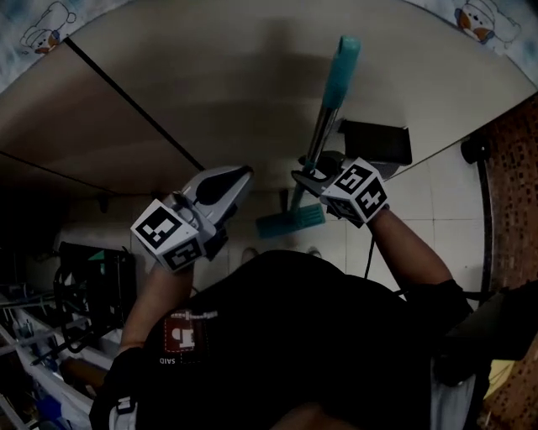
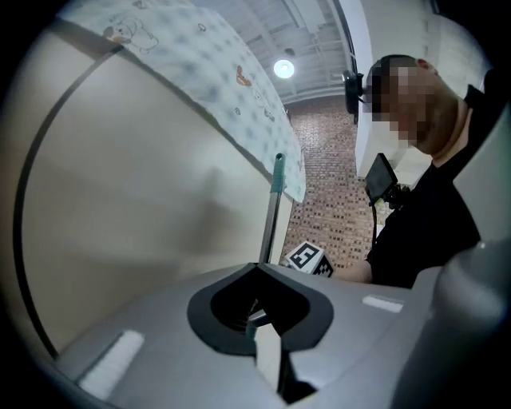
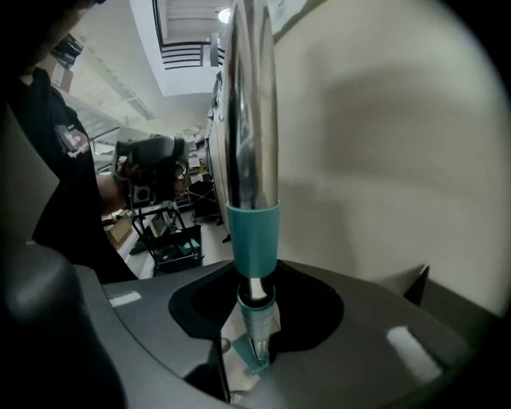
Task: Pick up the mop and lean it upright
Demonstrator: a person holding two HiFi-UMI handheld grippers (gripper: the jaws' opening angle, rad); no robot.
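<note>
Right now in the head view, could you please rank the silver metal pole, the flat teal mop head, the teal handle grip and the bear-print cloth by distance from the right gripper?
1. Silver metal pole: clamped in the right gripper.
2. Flat teal mop head: close, lower left.
3. Teal handle grip: pole's top end.
4. Bear-print cloth: far upper-right corner.
</note>
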